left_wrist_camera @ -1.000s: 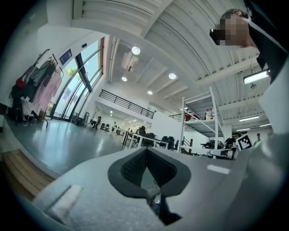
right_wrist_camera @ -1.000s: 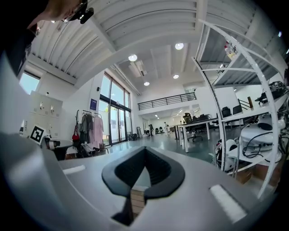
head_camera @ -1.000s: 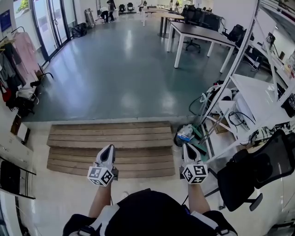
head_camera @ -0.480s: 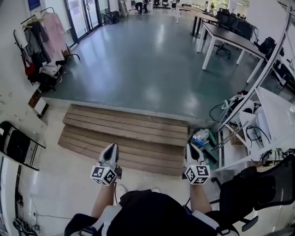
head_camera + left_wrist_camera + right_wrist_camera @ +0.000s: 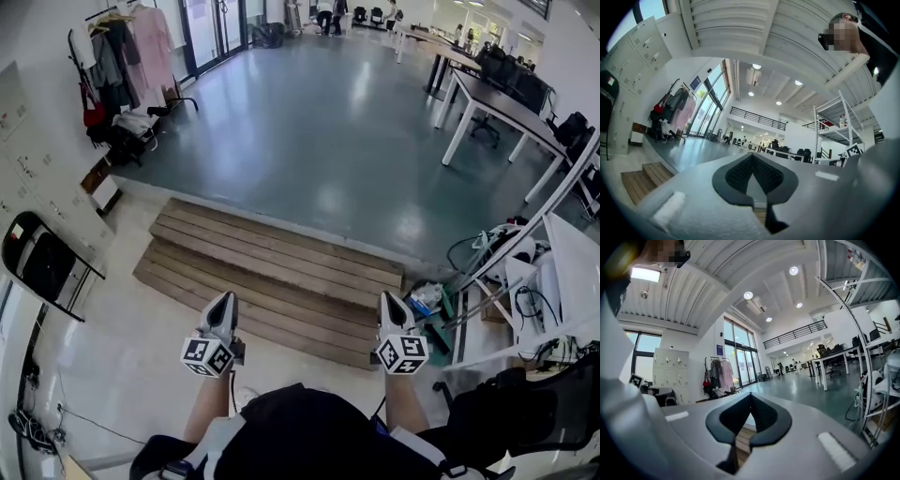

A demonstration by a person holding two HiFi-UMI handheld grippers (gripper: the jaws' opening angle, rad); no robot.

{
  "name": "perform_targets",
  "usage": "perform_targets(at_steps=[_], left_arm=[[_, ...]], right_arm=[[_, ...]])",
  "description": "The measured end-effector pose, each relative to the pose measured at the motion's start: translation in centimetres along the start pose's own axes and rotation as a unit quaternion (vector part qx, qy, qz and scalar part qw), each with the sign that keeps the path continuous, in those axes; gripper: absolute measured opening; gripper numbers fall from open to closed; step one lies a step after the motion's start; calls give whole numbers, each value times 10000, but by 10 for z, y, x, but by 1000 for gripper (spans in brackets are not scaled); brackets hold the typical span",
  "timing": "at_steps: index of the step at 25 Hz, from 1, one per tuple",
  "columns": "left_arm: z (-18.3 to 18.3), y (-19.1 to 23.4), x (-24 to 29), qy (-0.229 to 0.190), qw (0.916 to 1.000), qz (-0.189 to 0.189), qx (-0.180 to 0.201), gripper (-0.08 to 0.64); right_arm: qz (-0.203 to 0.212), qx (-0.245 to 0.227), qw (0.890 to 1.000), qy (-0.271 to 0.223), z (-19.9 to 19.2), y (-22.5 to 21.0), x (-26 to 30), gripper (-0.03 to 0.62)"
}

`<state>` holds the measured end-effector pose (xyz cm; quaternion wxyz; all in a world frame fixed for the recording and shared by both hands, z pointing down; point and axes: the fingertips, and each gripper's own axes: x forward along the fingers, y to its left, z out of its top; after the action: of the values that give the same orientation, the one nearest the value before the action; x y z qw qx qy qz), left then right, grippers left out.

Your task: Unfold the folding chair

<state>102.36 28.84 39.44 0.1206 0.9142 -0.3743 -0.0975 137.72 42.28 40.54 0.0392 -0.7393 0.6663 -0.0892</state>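
A black folding chair (image 5: pixel 42 267) stands folded flat against the white lockers at the far left of the head view. Its dark edge also shows at the left rim of the left gripper view (image 5: pixel 605 101). My left gripper (image 5: pixel 222 307) and right gripper (image 5: pixel 391 306) are held side by side in front of my body, pointing level towards the wooden steps. Both are shut with nothing between the pads, as the left gripper view (image 5: pixel 751 157) and the right gripper view (image 5: pixel 751 397) show. The chair is well to the left of the left gripper.
Low wooden steps (image 5: pixel 272 272) lead down to a grey-green floor (image 5: pixel 319 122). A clothes rack (image 5: pixel 122 56) stands at the back left and white tables (image 5: pixel 497 98) at the back right. A white shelf frame with cables (image 5: pixel 525 262) and a black office chair (image 5: pixel 539 412) are at my right.
The view has swung left: steps and shelf frame slid right, and the folded chair rose further into view at the left. Both grippers keep their place before me, shut.
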Motion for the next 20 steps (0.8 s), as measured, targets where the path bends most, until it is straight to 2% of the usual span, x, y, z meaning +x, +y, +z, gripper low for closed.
perform_targets(at_steps=[7, 13, 20], left_arm=[[30, 61, -49, -227, 9977, 604, 199, -2], [46, 106, -98, -478, 9910, 1238, 188, -2], [63, 152, -139, -346, 9795, 1850, 723, -2]], right_arm=[[675, -100, 9977, 33, -2, 79, 54, 5], [1248, -223, 9919, 55, 0, 139, 92, 5], [1702, -247, 9847, 277, -7, 206, 130, 5]])
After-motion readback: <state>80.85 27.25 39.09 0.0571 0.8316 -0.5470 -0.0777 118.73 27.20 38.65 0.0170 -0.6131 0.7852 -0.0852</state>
